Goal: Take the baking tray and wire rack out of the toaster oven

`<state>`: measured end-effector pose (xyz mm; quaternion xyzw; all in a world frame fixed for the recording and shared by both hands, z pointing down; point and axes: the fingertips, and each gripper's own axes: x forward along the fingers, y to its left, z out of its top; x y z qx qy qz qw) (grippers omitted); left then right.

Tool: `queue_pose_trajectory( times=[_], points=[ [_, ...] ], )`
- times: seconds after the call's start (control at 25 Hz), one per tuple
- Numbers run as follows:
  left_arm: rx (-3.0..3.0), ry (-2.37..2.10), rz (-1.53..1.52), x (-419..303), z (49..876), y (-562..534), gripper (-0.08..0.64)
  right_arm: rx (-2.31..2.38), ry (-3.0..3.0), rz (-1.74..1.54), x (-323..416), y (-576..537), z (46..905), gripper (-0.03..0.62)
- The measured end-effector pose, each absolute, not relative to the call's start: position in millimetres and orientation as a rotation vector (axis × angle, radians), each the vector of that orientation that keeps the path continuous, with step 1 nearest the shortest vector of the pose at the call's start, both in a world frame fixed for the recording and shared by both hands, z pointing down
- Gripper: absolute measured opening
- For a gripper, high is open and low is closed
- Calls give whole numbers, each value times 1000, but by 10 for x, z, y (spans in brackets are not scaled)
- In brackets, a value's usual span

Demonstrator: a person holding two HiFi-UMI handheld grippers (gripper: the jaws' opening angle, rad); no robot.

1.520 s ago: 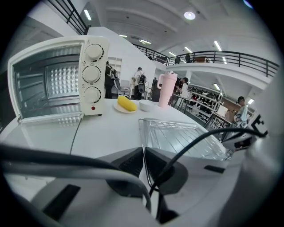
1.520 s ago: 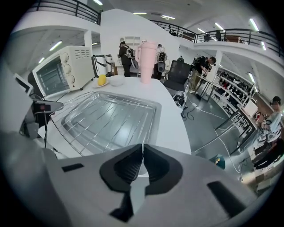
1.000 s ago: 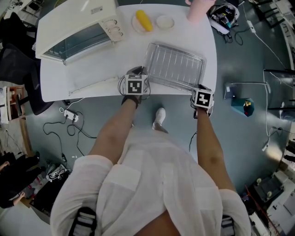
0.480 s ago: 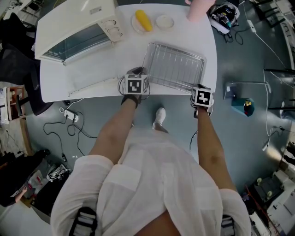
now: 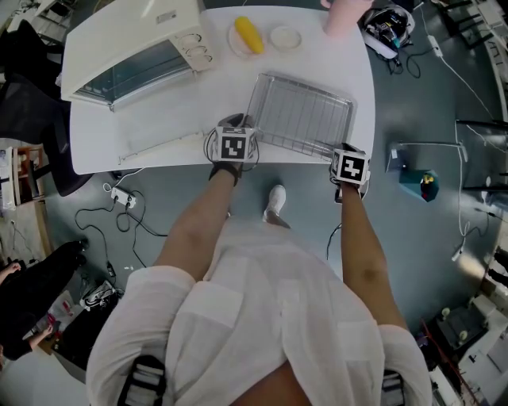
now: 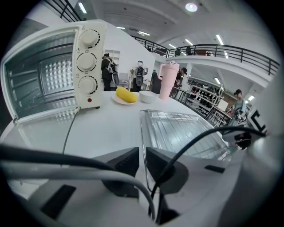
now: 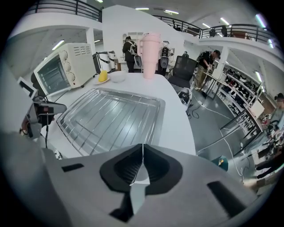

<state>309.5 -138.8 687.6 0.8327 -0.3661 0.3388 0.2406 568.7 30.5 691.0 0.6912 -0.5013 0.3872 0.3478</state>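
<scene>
Baking tray (image 7: 159,116) lies flat on the white table (image 5: 226,91) with the wire rack (image 5: 300,117) seated in it. Both are outside the toaster oven (image 5: 131,36), which stands to the left of the tray and further from the person. Oven door (image 5: 155,120) is open and lies flat toward the near table edge, with its handle end just left of the tray's near left corner. Left gripper (image 6: 140,155) is clamped on the tray's left rim at that corner, where the rack frame lies along it. This gripper's own dark cables (image 6: 191,136) cross its camera's line of sight to the tray. Right gripper (image 7: 142,150) sits at the tray's near right corner, at the table edge. Its jaws are closing, tips all but together, and whether the thin rim is caught in the seam cannot be told. Beyond the tray's far edge stand a plate (image 5: 231,41) carrying a yellow cob-shaped item (image 5: 247,34), a small white bowl (image 5: 284,36) and a pink tumbler (image 5: 343,17), all well apart from the tray. A black device (image 5: 385,28) with leads sits beyond the tray's far right corner. On the floor, nearer the person than the tray, is a white shoe (image 5: 275,202). Loose floor cables (image 5: 119,210) lie to the near left of the tray.
</scene>
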Motion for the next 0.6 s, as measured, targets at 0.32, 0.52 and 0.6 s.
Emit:
queue_pose_trajectory(
  times=[0.32, 0.52, 0.6],
  points=[
    [2283, -1042, 900, 3007, 6684, -1459, 21, 1822, -1341, 966, 5711, 195, 6724, 12],
    [2339, -1071, 811, 2967, 6324, -1529, 21, 1904, -1413, 888, 5734, 41, 6433, 5],
    [2363, -1078, 745, 2954, 6138, -1566, 21, 1935, -1457, 854, 5725, -27, 6298, 5]
  ],
)
